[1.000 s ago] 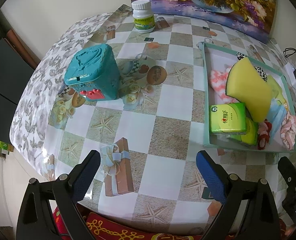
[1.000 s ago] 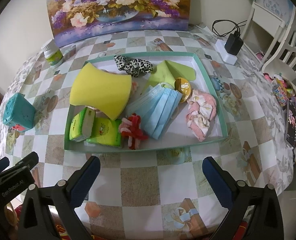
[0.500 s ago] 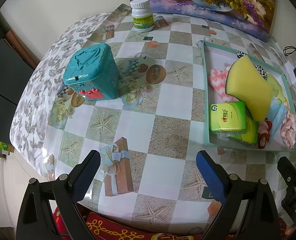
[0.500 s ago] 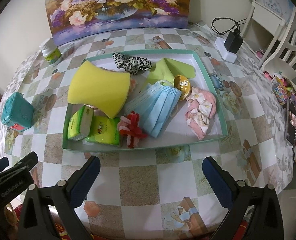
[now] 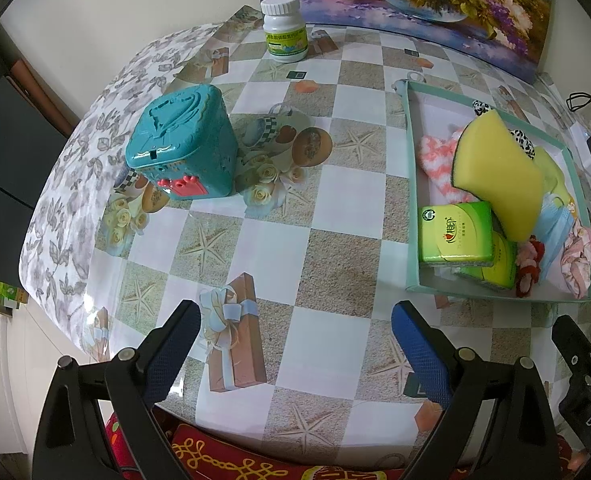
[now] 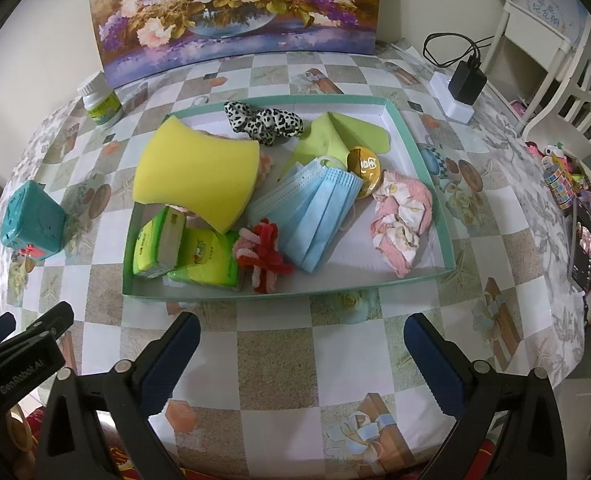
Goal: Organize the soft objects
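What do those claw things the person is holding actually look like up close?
Both look alike: the left gripper and the right gripper are black plastic frames with silver bolts, and each finger ends in a blue textured pad. White lettering, roughly "GenRobot.AI", marks the left one's side. No hands, sleeves or cables show.

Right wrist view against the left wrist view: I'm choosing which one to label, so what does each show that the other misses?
Only the right wrist view shows the gold badge, the white chair and the whole tray interior.

Only the left wrist view shows the teal box's top and the bare table left of the tray.

Both show the tray, sponge, tissue packs, masks, pink cloth, bottle and painting. Both grippers, left and right, are open and empty.
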